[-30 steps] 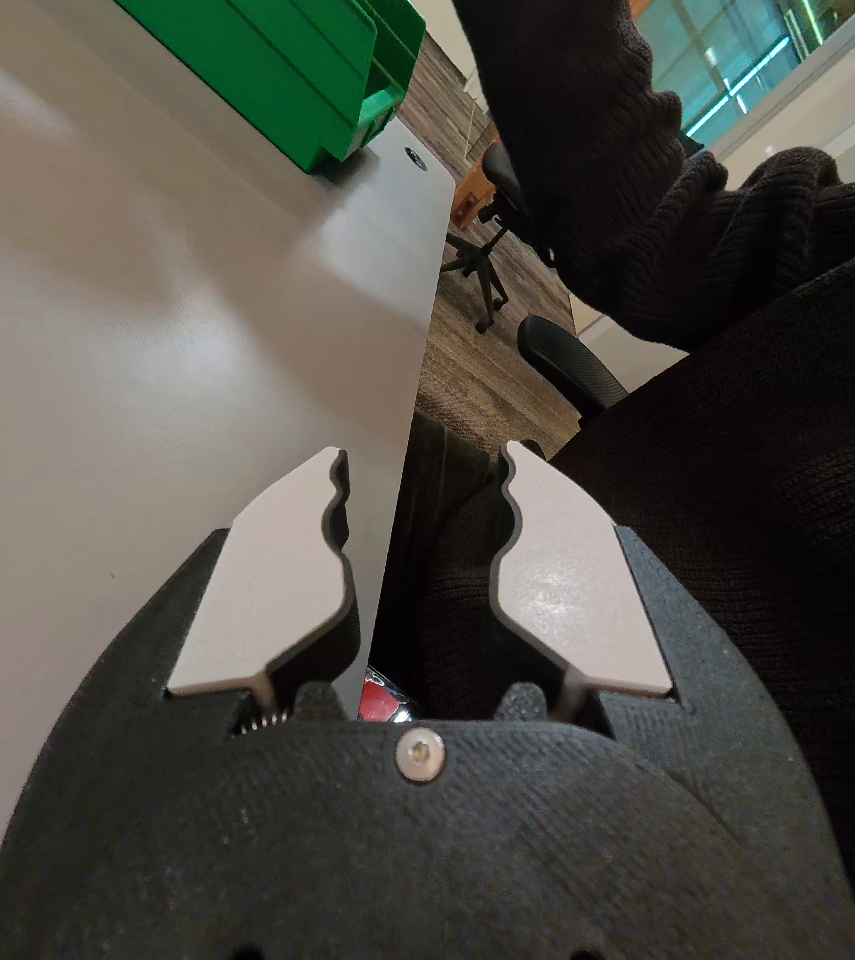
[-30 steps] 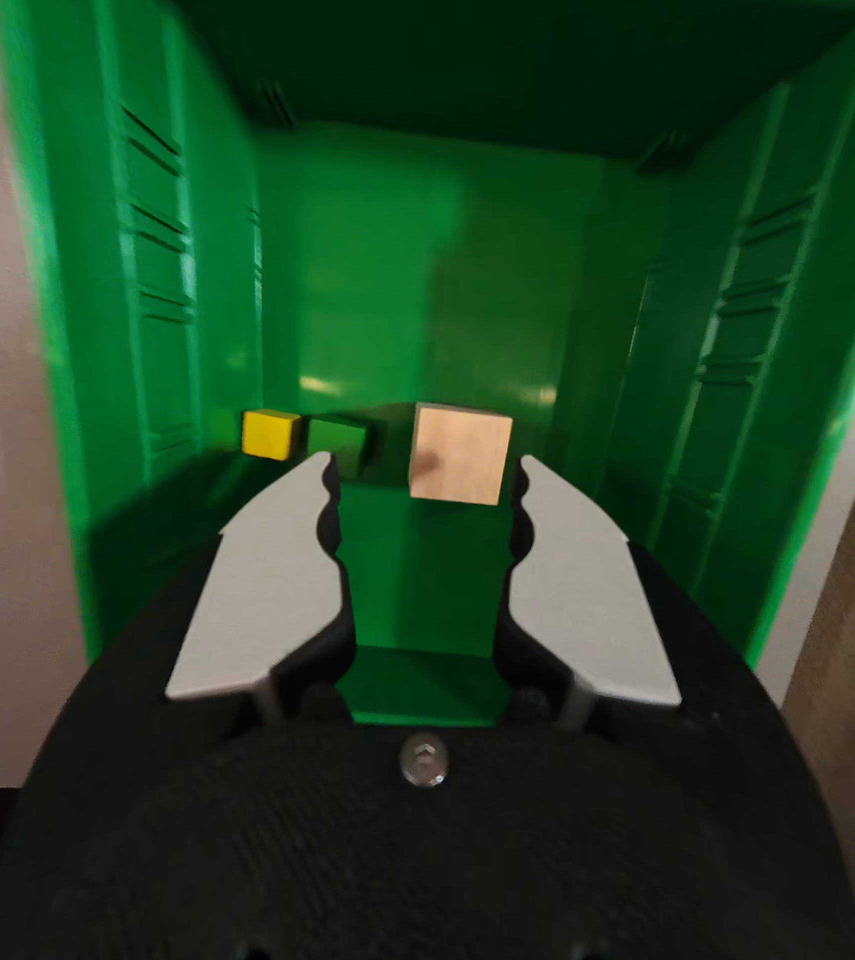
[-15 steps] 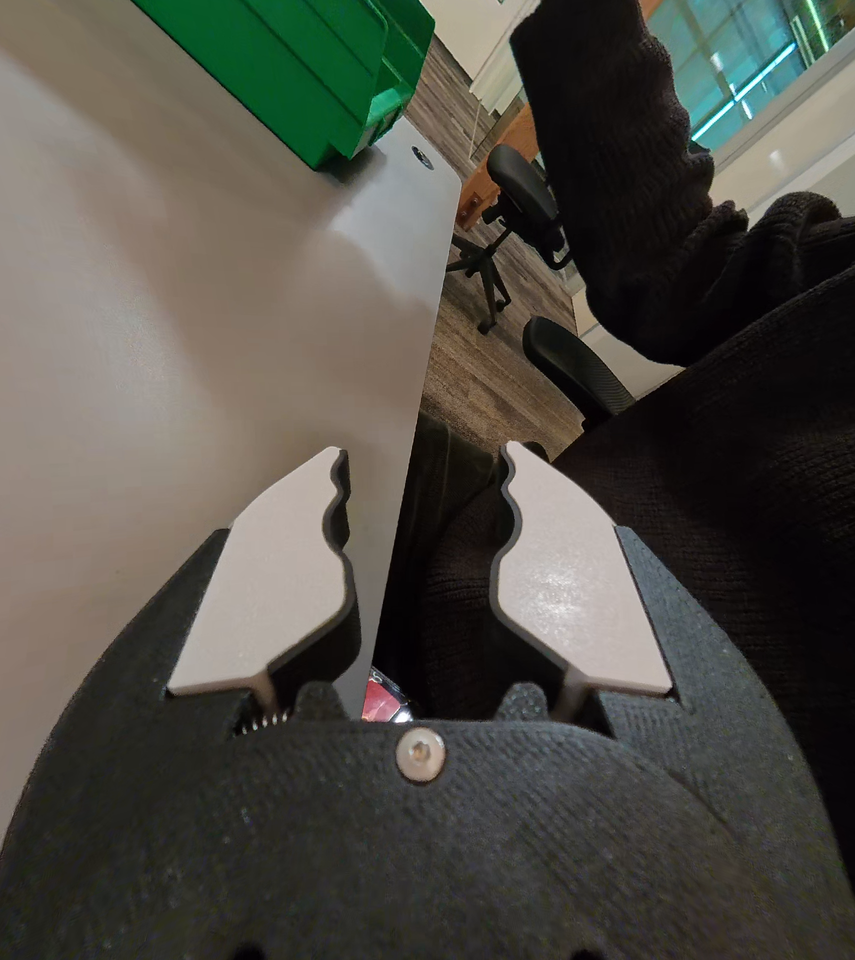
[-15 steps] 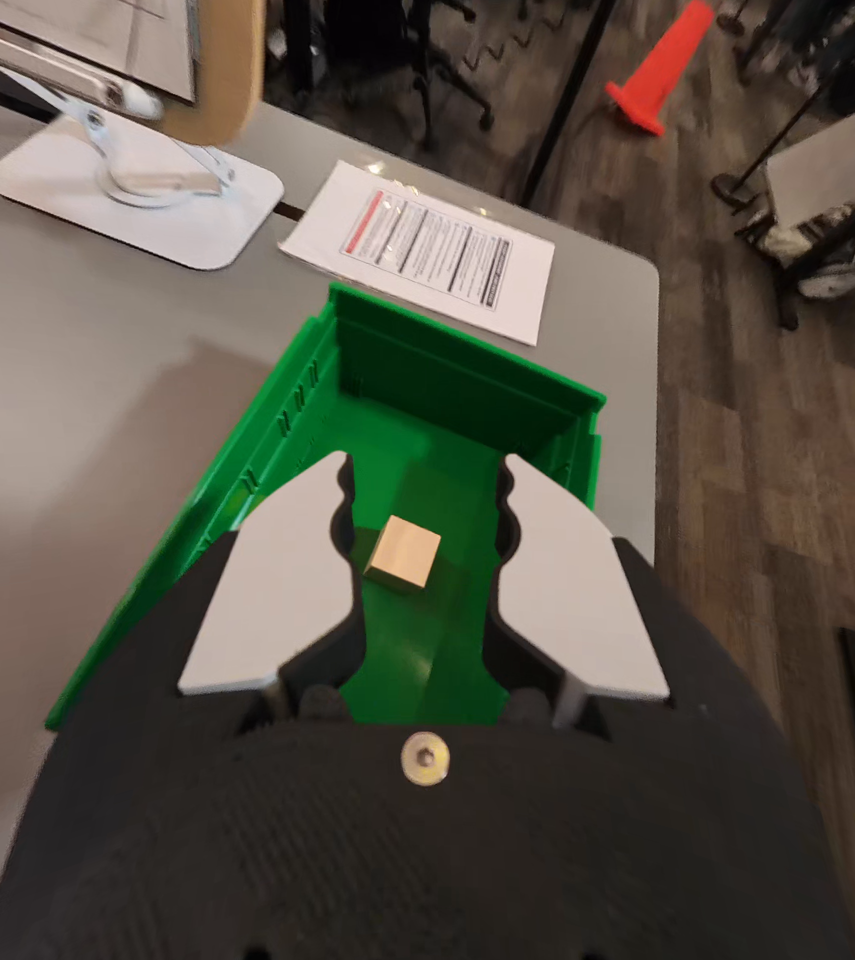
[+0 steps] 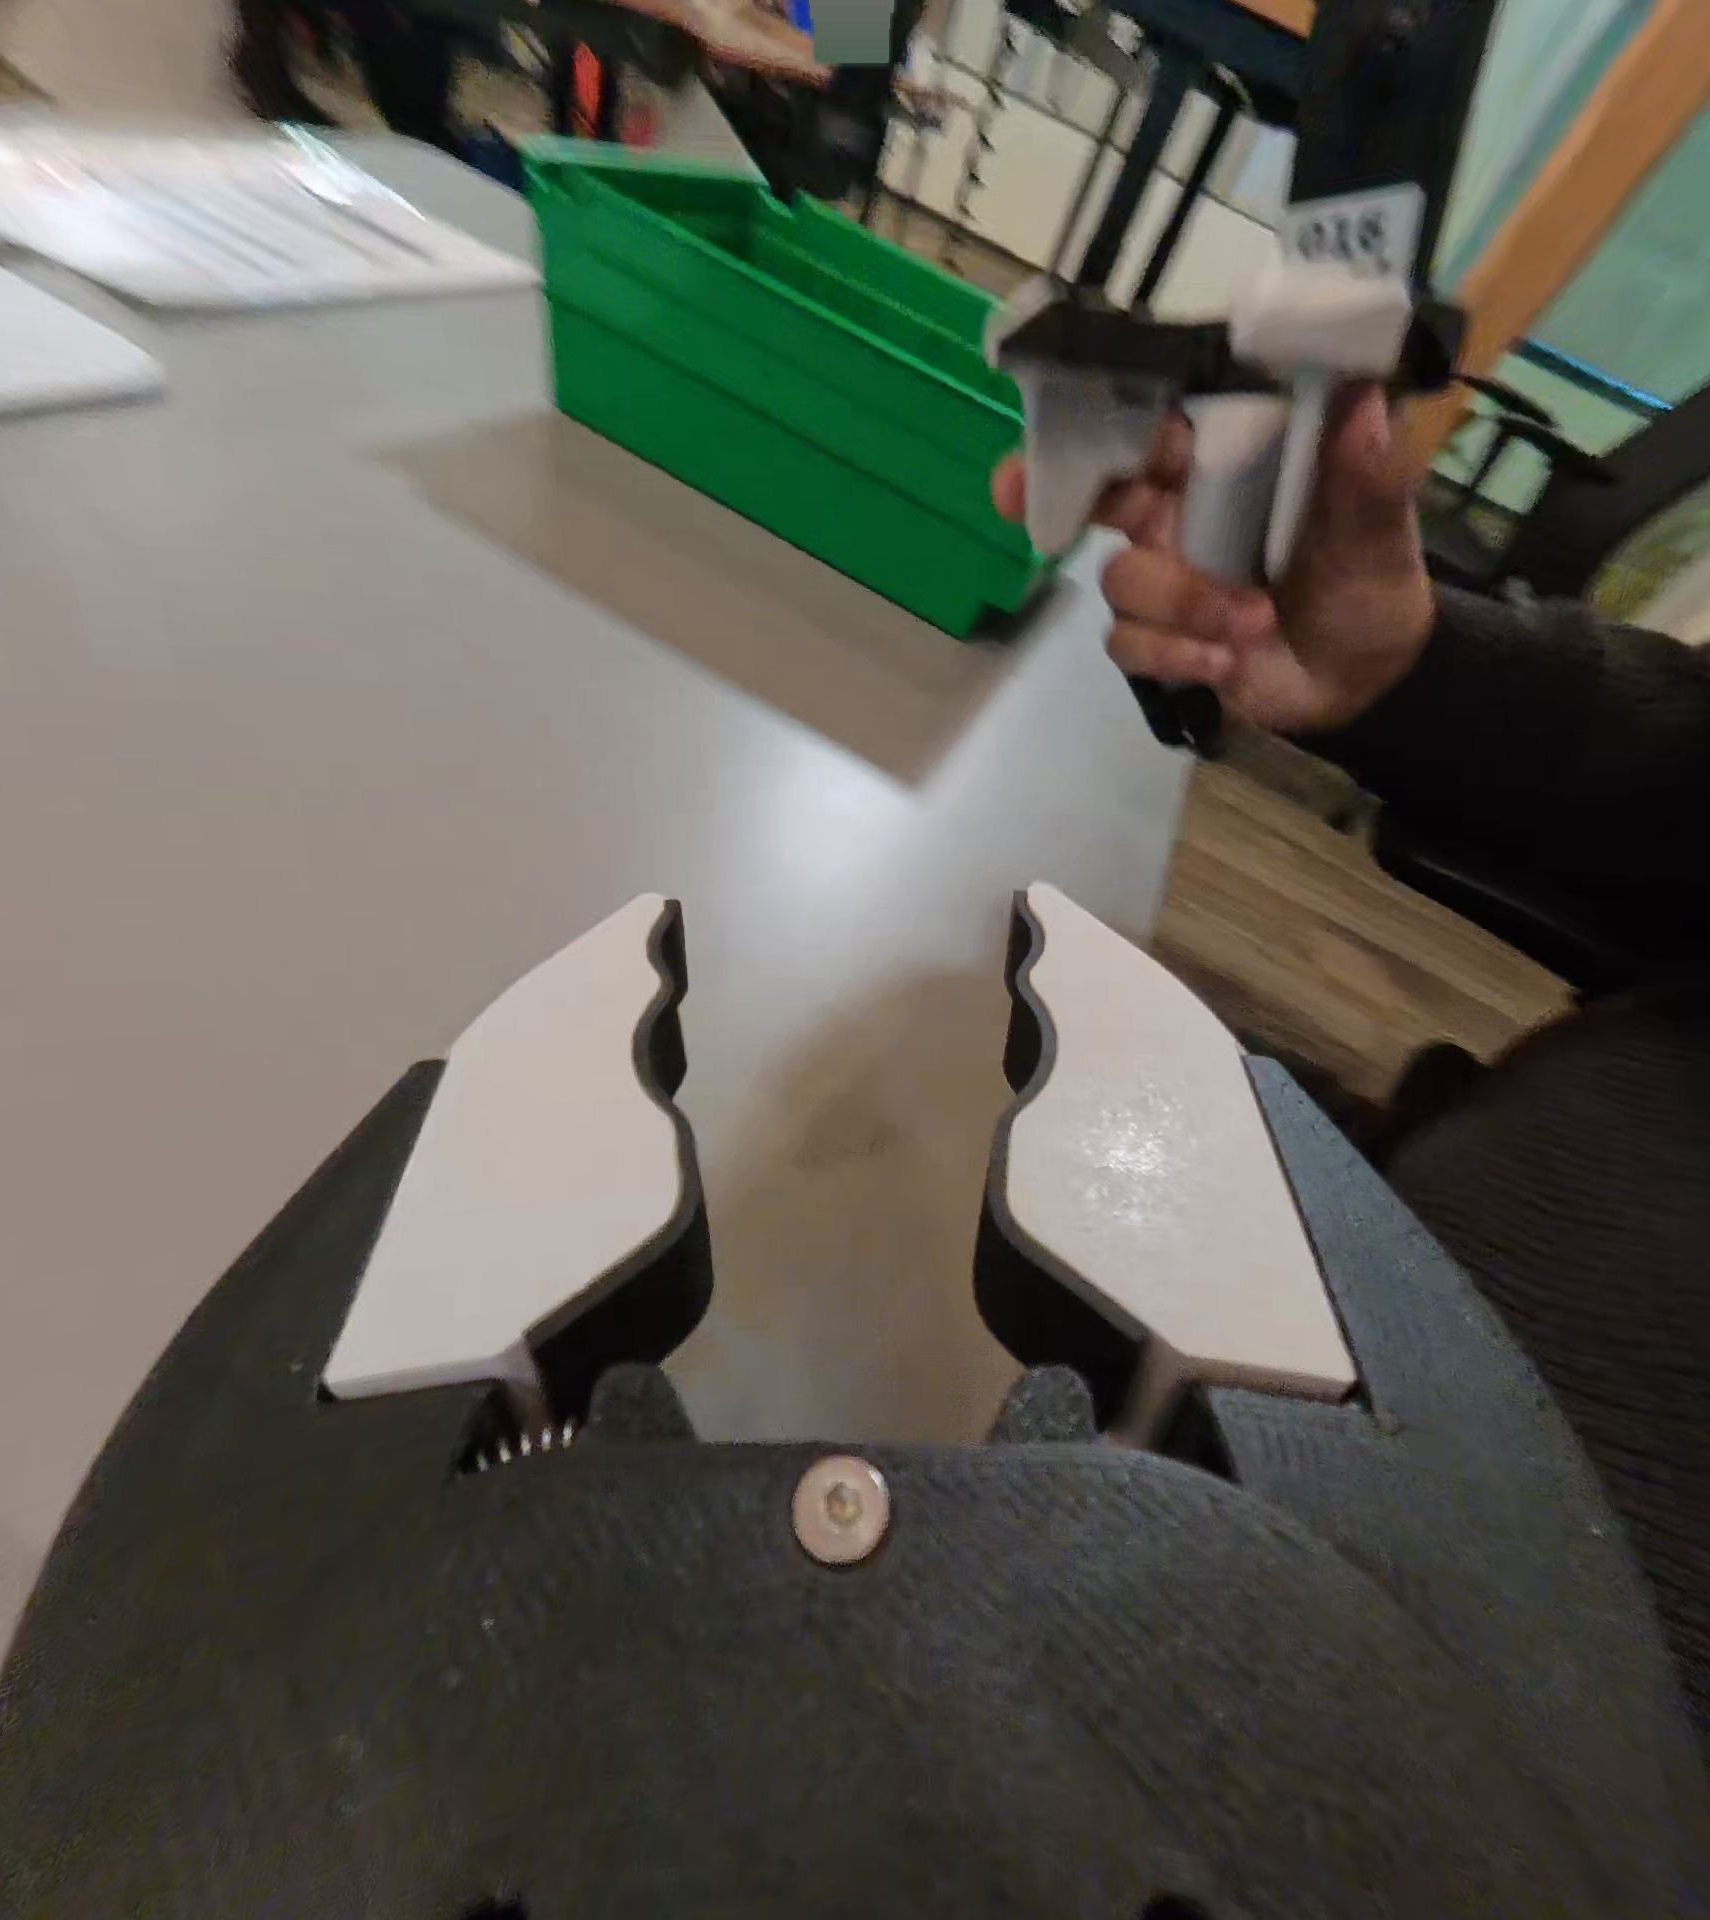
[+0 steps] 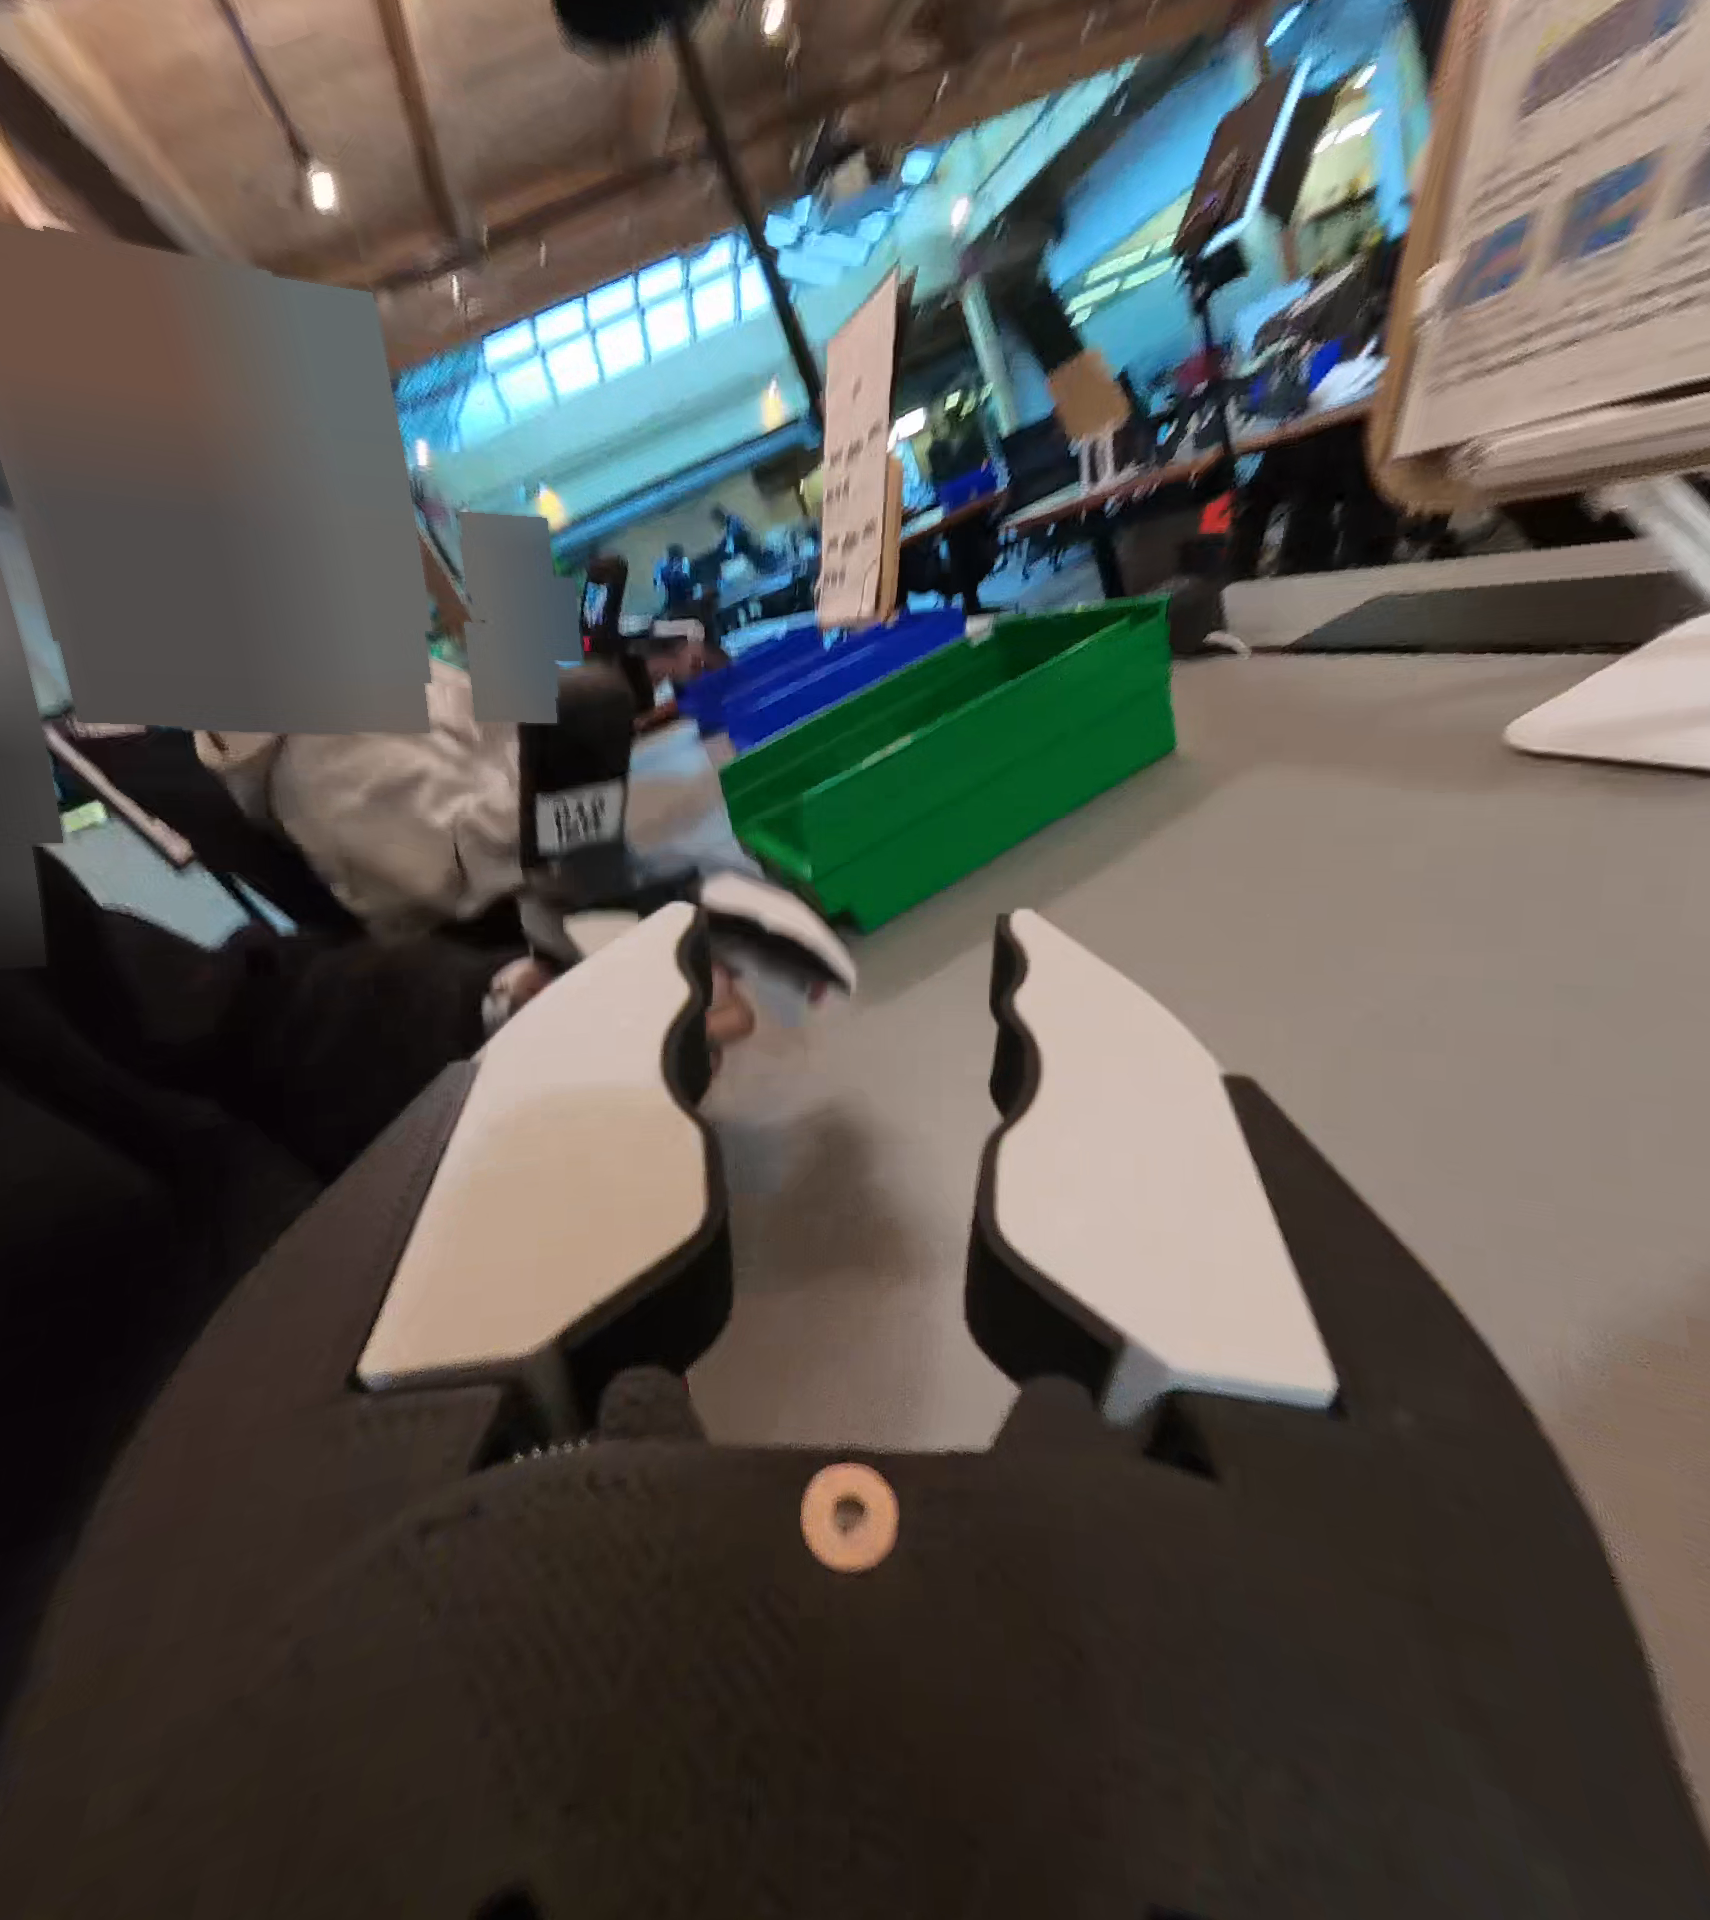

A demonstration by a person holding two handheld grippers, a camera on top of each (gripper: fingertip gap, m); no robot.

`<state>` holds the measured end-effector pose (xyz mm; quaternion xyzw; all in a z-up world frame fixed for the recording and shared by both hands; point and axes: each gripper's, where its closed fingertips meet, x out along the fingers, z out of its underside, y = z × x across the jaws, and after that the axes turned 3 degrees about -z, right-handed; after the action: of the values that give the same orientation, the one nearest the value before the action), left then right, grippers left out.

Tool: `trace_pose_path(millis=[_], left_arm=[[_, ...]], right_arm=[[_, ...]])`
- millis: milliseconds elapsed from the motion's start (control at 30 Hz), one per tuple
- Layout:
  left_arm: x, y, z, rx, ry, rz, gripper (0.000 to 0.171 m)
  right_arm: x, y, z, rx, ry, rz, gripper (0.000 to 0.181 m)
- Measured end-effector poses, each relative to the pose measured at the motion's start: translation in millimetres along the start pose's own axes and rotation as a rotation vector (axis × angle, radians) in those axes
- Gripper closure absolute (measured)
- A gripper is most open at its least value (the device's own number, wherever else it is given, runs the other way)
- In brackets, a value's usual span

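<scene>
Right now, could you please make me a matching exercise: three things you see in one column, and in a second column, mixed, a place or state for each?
Things:
1. green bin
2. left claw
3. right claw
4. white stand base

Places or states:
A. open and empty, with the other claw and a hand showing past its fingers
B. flat on the grey table, at the right edge of the right wrist view
C. sitting on the table near its corner
D. open and empty, over bare table

Pairs: 1-C, 2-D, 3-A, 4-B
</scene>
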<state>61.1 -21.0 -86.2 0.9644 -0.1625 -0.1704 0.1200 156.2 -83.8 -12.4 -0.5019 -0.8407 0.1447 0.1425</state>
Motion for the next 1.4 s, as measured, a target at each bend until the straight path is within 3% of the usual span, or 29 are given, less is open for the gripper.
trace_pose_path(millis=[133,233,267,367,533,733,900,1033,1133,1200,1300,1400], left_arm=[[-35,-40,-40,0.179,0.096,-0.264,0.108],[-78,-81,-63,0.387,0.039,-0.490,0.106],[-90,-90,-62,0.443,-0.037,-0.501,0.111],[-122,-124,-43,0.574,-0.315,-0.517,0.100],[-189,-213,-40,0.786,-0.686,-0.653,0.098],[-242,-302,5,0.718,-1.195,-0.602,0.092],[-236,-335,20,0.574,-1.236,-0.545,0.092],[-252,-345,44,0.532,-1.423,-0.523,0.091],[-252,-351,40,0.619,-1.449,-0.547,0.103],[-243,-344,32,0.582,-1.371,-0.543,0.104],[-223,-326,-12,0.533,-1.087,-0.580,0.105],[-201,-283,-83,0.513,-0.686,-0.589,0.106]], right_arm=[[30,-17,37,-0.179,-0.190,-0.025,0.129],[40,-31,67,-0.236,-0.309,-0.070,0.126],[42,-36,75,-0.237,-0.335,-0.088,0.126],[48,-46,89,-0.210,-0.382,-0.143,0.126],[48,-52,94,-0.199,-0.411,-0.183,0.126],[45,-47,95,-0.250,-0.446,-0.152,0.127],[44,-47,98,-0.246,-0.457,-0.150,0.128],[43,-47,97,-0.222,-0.449,-0.159,0.129],[42,-45,95,-0.204,-0.439,-0.158,0.130],[41,-43,94,-0.186,-0.429,-0.155,0.130],[41,-43,90,-0.156,-0.407,-0.156,0.131],[40,-42,83,-0.163,-0.375,-0.146,0.130]])
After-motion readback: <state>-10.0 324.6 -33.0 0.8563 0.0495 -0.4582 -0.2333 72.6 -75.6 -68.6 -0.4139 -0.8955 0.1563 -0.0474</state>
